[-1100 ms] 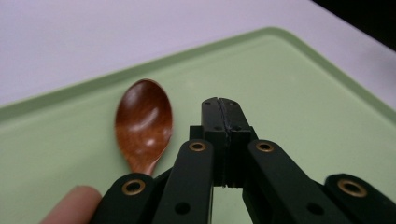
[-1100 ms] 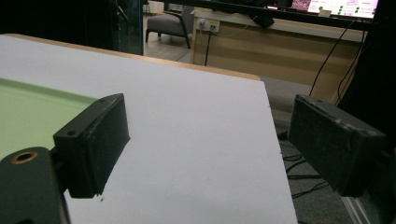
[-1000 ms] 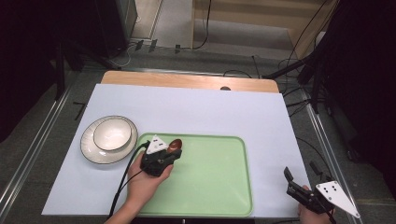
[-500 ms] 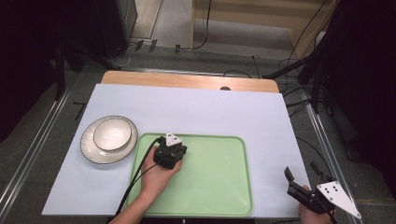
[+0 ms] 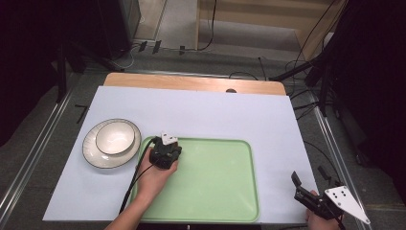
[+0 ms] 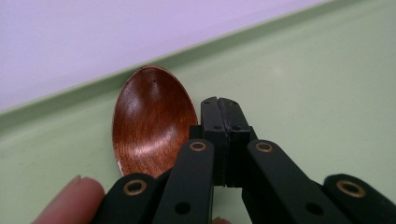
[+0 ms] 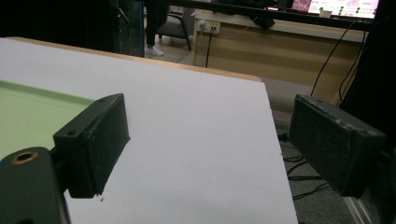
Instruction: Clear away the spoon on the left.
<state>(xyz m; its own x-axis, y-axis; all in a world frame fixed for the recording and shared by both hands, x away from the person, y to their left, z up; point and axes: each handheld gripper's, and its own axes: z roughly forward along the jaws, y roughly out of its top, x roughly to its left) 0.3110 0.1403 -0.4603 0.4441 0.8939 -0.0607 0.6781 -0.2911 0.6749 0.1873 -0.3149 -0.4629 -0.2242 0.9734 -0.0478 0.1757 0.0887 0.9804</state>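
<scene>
- The left gripper [image 5: 165, 154] is low over the near-left corner of the green tray [image 5: 225, 191], on the bench covered by a white sheet [image 5: 215, 115]. The person's left hand [image 5: 153, 175] comes in from the bottom edge of the high view.
- In the left gripper view its fingers [image 6: 219, 135] are pressed flat together. Nothing shows between the pads.
- A wooden spoon [image 6: 152, 126] lies on the tray floor with its bowl close to the tray's rim, just beside the closed fingers and to their left in that view. The handle runs back under the gripper body, so I cannot tell whether any part of it is caught or only lying beneath.
- A bowl [image 5: 115, 138] sits on a plate [image 5: 95, 155] on the sheet, just left of the tray and apart from it.
- The right gripper [image 5: 306, 191] rests near the bench's near-right corner, well away from the tray. Its fingers [image 7: 93, 140] are spread wide with bare sheet between them.
- Judged from this, the step in hand is setting the spoon down on the tray, or nudging it into place there, with the left hand doing the work and the right idle.
- If the spoon is already free, the next move calls for lifting the left gripper straight off without dragging the spoon's bowl against the rim.
- If the spoon is to be picked up, the fingers must first open and come down astride the handle, not the broad bowl.
</scene>
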